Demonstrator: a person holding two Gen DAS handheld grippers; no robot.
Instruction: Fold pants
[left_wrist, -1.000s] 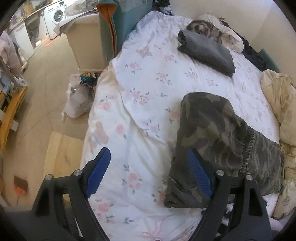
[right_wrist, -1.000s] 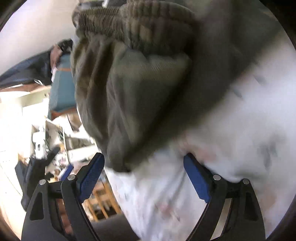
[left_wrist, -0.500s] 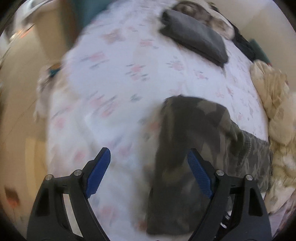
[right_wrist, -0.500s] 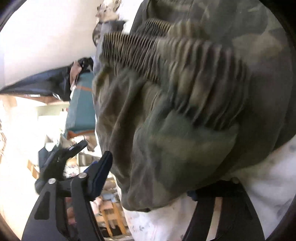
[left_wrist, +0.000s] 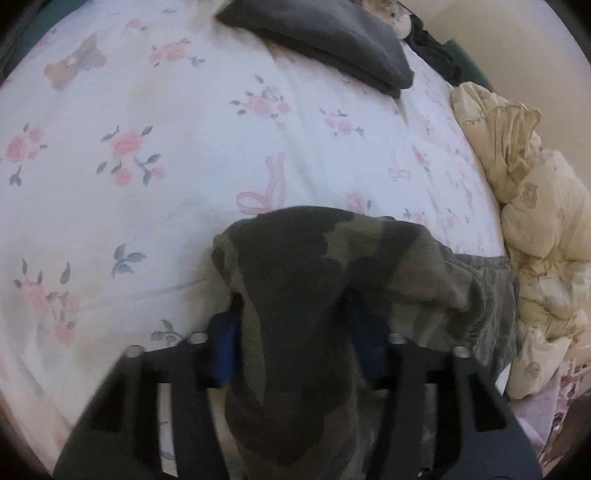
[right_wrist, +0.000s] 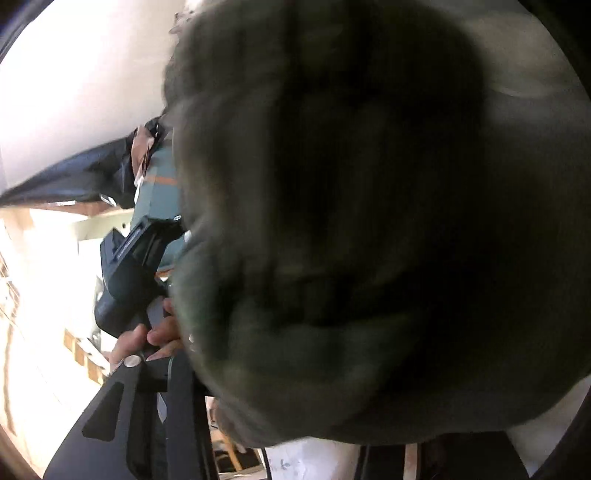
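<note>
The camouflage pants (left_wrist: 332, 266) lie bunched on the flowered bed sheet (left_wrist: 147, 166). In the left wrist view my left gripper (left_wrist: 295, 350) has closed on a fold of the pants; cloth fills the gap between the blue pads (left_wrist: 223, 354). In the right wrist view the pants (right_wrist: 351, 221) fill nearly the whole frame, dark and blurred, and hide my right gripper's fingertips; only its left finger (right_wrist: 147, 406) shows. The other hand-held gripper (right_wrist: 136, 273) and a hand show at the left.
A folded dark grey garment (left_wrist: 325, 37) lies at the far side of the bed. A crumpled cream duvet (left_wrist: 535, 221) lies along the right edge. Dark clothes (left_wrist: 436, 51) lie by the wall behind.
My left gripper moved forward over the pants and closed on a fold of them. My right gripper pushed into the pants, which now cover its view.
</note>
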